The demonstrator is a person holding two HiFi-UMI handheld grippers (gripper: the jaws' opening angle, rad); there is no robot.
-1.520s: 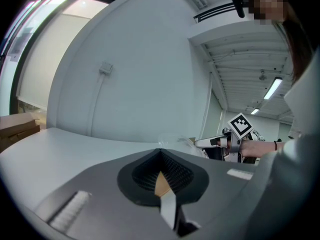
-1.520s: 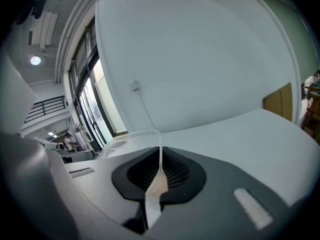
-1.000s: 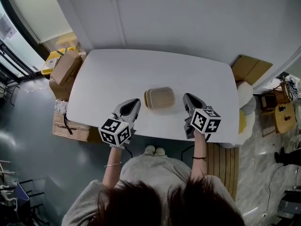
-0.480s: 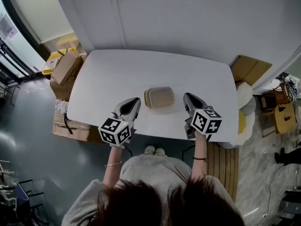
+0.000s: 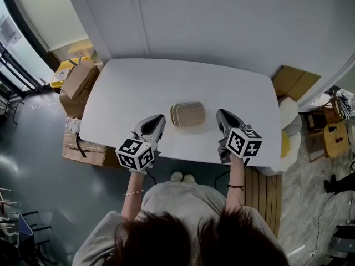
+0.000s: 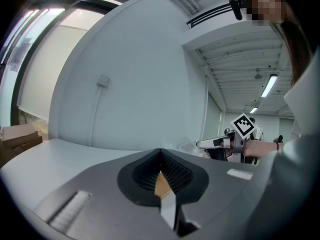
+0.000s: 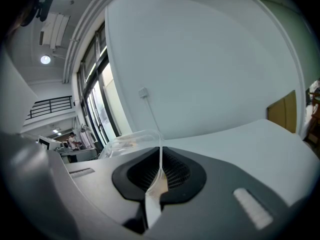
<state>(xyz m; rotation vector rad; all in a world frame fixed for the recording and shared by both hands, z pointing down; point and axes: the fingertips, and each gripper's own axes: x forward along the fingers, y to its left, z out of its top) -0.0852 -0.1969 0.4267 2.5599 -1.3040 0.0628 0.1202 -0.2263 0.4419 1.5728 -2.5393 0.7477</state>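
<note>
A rectangular tan food box with a clear lid (image 5: pixel 188 115) lies in the middle of the white table (image 5: pixel 133 82). My left gripper (image 5: pixel 158 118) hovers just left of the box, near the table's front edge. It is shut, its jaws meeting with nothing between them (image 6: pixel 160 151). My right gripper (image 5: pixel 221 114) hovers just right of the box, also shut and holding nothing (image 7: pixel 160 151). The right gripper view catches the clear lid (image 7: pixel 131 138) just beyond its jaws. In the left gripper view the right gripper (image 6: pixel 220 143) shows across the box, held by a hand.
Cardboard boxes (image 5: pixel 77 77) stand on the floor at the table's left end, another (image 5: pixel 83 148) by the front left corner. A flat cardboard sheet (image 5: pixel 297 79) and wooden furniture (image 5: pixel 333 138) are on the right. A white wall (image 5: pixel 222 21) runs behind the table.
Both gripper views have tilted slightly, so the grippers shifted a little in the hands. In the head view the box and both grippers stay where they were.
</note>
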